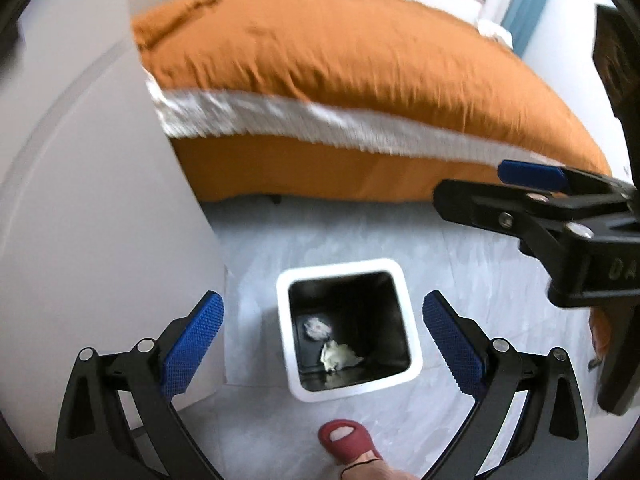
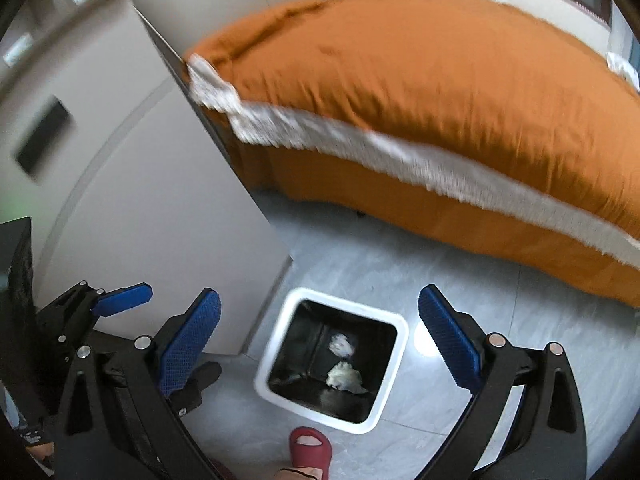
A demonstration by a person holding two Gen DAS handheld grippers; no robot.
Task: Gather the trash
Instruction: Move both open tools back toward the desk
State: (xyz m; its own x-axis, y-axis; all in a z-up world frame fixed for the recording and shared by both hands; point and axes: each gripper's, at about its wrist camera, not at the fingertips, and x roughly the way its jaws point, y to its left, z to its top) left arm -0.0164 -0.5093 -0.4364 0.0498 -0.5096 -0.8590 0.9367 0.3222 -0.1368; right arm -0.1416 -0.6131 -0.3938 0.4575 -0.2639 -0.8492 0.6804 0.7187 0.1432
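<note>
A square white-rimmed bin (image 1: 294,376) with a dark inside stands on the pale floor below both grippers. Two crumpled pieces of trash lie at its bottom: a whitish wad (image 1: 318,326) and a yellowish paper (image 1: 338,356). My left gripper (image 1: 322,342) hangs above the bin, jaws wide open and nothing between them. In the right wrist view the same bin (image 2: 264,372) holds the whitish wad (image 2: 342,345) and the yellowish paper (image 2: 344,376). My right gripper (image 2: 320,340) is open and holds nothing. The right gripper (image 1: 472,188) shows in the left view from the side.
An orange bed (image 1: 340,64) with a white fringe runs across the back. A white cabinet (image 1: 100,200) stands left of the bin. A person's foot in a red slipper (image 1: 348,440) is just in front of the bin. Grey floor (image 1: 460,264) lies to the right.
</note>
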